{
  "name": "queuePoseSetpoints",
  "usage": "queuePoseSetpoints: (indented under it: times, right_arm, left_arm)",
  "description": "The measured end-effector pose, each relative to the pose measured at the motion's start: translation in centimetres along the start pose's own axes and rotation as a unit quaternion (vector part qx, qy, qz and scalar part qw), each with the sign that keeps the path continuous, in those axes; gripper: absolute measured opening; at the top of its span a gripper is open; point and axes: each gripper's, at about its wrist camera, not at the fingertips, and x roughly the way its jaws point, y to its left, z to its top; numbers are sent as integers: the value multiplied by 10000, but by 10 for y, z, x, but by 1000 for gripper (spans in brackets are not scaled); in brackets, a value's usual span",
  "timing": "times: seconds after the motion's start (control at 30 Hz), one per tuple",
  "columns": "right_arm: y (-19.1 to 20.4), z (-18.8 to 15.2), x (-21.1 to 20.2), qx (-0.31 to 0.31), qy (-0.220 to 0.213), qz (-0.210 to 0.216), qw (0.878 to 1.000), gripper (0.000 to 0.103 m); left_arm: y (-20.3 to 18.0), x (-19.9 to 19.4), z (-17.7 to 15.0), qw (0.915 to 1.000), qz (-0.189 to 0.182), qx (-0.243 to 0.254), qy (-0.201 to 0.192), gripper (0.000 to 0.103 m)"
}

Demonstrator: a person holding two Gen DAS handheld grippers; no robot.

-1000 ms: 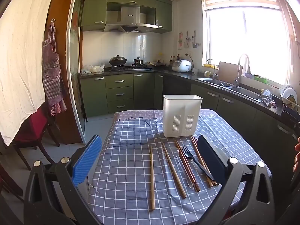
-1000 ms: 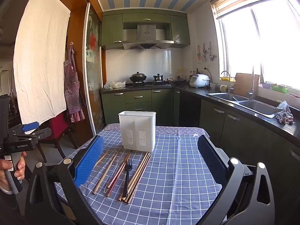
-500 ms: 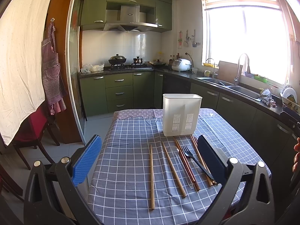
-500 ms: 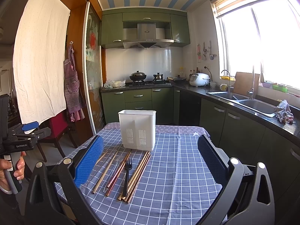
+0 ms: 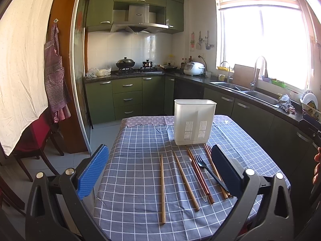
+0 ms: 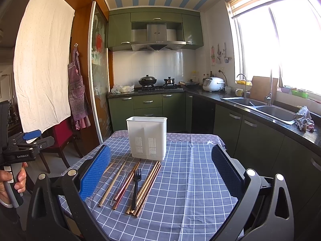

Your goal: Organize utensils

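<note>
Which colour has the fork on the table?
Black; the plastic fork shows best in the right wrist view.

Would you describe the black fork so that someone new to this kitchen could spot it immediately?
Start at the table with the blue checked cloth, where a white slotted utensil holder stands. Just in front of it lies a row of long utensils. The black fork lies among them, tines toward the holder; it is the only dark pronged piece, the others being brown chopsticks and a clear piece.

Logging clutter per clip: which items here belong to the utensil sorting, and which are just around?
Job: white utensil holder; wooden chopsticks; black fork; clear plastic spoon.
Bystanders: rice cooker; wok; apron; cutting board.
</note>
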Motion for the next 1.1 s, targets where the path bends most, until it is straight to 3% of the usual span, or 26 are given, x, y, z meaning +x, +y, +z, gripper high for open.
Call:
queuePoseSetpoints:
  times: [1.1]
  right_arm:
    - [0, -2, 1, 1, 32, 10, 10000, 99]
  left_arm:
    - [1, 2, 0, 10000, 10, 25, 76, 97]
